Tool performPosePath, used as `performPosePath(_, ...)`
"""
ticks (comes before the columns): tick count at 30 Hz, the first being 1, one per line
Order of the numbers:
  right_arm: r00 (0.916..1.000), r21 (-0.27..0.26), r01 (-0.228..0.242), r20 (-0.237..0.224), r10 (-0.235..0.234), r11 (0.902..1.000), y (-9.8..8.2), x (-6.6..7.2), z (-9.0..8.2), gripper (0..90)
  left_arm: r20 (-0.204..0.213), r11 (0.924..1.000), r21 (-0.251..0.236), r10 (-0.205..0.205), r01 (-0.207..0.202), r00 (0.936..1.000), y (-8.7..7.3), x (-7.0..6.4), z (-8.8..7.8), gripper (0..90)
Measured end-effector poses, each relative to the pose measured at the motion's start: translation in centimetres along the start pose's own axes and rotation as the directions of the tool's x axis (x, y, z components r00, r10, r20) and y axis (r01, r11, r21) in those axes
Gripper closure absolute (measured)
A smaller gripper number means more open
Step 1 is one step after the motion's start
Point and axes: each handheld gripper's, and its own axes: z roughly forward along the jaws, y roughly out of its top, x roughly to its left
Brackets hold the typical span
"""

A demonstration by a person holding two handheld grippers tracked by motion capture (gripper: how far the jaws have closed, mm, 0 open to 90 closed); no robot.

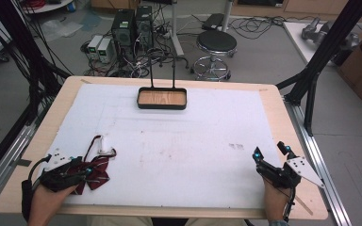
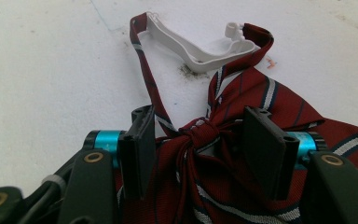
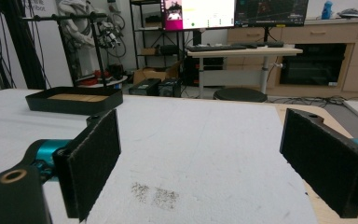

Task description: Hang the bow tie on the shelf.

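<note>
While my left gripper (image 2: 198, 144) is straddling the striped bow tie (image 2: 242, 116) w/ jaws apart near the table's (image 1: 273, 101) front-left corner, my right gripper (image 1: 272, 151) is sitting wide open front-right.

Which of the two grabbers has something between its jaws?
The left gripper. Its open jaws sit either side of the red striped bow tie at the knot, while the right gripper has nothing between its wide-open jaws.

The desk (image 1: 273, 101) is covered by a white sheet (image 1: 193, 141). A black tray (image 1: 162, 99) is placed near its far edge. A striped bow tie (image 1: 94, 172) lies near the front left corner.
</note>
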Motion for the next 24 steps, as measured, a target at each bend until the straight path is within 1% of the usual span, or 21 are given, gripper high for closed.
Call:
performPosePath(3, 1.0, 0.001, 0.0, 0.0, 0.0, 1.0, 0.0, 0.0, 0.0, 11.2, -0.004, 0.9998, 0.018, 0.001, -0.001, 1.0, 0.0, 0.0, 0.1, 47.5)
performPosePath(5, 1.0, 0.002, 0.0, 0.0, 0.0, 1.0, 0.0, 0.0, 0.0, 11.2, -0.002, 0.9997, 0.025, 0.008, -0.008, 1.0, 0.0, 0.0, 0.1, 49.5)
performPosePath(8, 1.0, 0.002, 0.002, 0.0, -0.002, 1.0, 0.0, 0.0, 0.0, 11.2, 0.016, 0.9997, 0.02, 0.011, -0.011, 0.9998, -0.1, -0.1, 0.0, 57.1)
performPosePath(11, 1.0, 0.005, 0.0, 0.001, 0.0, 1.0, 0.0, 0.0, 0.0, 11.2, 0.021, 0.9995, 0.018, 0.025, -0.025, 0.9995, -0.1, -0.2, 0.0, 64.7)
performPosePath(12, 1.0, 0.006, 0.0, 0.002, 0.0, 1.0, 0.0, 0.0, 0.0, 11.2, 0.017, 0.9986, 0.019, 0.049, -0.049, 0.9987, -0.1, -0.4, -0.1, 68.0)
performPosePath(13, 1.0, 0.006, 0.0, 0.002, 0.0, 1.0, 0.0, 0.0, 0.0, 11.2, 0.017, 0.9986, 0.019, 0.049, -0.049, 0.9987, -0.1, -0.4, -0.1, 69.1)
performPosePath(15, 1.0, 0.005, 0.001, 0.001, -0.001, 1.0, 0.0, 0.0, 0.0, 11.2, 0.001, 0.995, 0.029, 0.096, -0.096, 0.9954, 0.1, -0.8, -0.1, 70.9)
performPosePath(16, 1.0, 0.005, 0.001, 0.001, -0.001, 1.0, 0.0, 0.0, 0.0, 11.2, -0.012, 0.9925, 0.032, 0.118, -0.118, 0.9929, 0.2, -1.0, -0.2, 70.9)
performPosePath(17, 1.0, 0.006, 0.0, 0.002, 0.0, 1.0, 0.0, 0.0, 0.0, 11.2, -0.018, 0.9861, 0.016, 0.165, -0.165, 0.9861, 0.6, -1.4, -0.5, 71.6)
performPosePath(18, 1.0, 0.007, 0.0, 0.001, 0.0, 1.0, 0.0, 0.0, 0.0, 11.2, -0.018, 0.9861, 0.016, 0.165, -0.165, 0.9861, 0.6, -1.4, -0.5, 71.9)
performPosePath(19, 1.0, 0.006, 0.001, 0.001, -0.001, 1.0, 0.0, 0.0, 0.0, 11.2, -0.025, 0.978, -0.015, 0.208, -0.208, 0.9779, 1.1, -1.8, -0.9, 71.9)
performPosePath(20, 1.0, 0.006, 0.001, 0.001, -0.001, 1.0, 0.0, 0.0, 0.0, 11.2, -0.023, 0.9716, -0.033, 0.234, -0.234, 0.972, 1.4, -2.0, -1.1, 71.9)
performPosePath(21, 1.0, 0.006, 0.001, 0.001, -0.001, 1.0, 0.0, 0.0, 0.0, 11.2, -0.023, 0.9716, -0.033, 0.234, -0.234, 0.972, 1.4, -2.0, -1.1, 71.9)
performPosePath(23, 1.0, 0.006, 0.001, 0.002, -0.001, 1.0, 0.0, 0.0, 0.0, 11.2, -0.019, 0.957, -0.057, 0.284, -0.285, 0.9586, 2.1, -2.5, -1.6, 71.9)
performPosePath(24, 1.0, 0.005, 0.001, 0.002, -0.001, 1.0, 0.0, 0.0, 0.0, 11.2, -0.016, 0.946, -0.063, 0.318, -0.318, 0.9481, 2.4, -2.8, -1.8, 71.9)
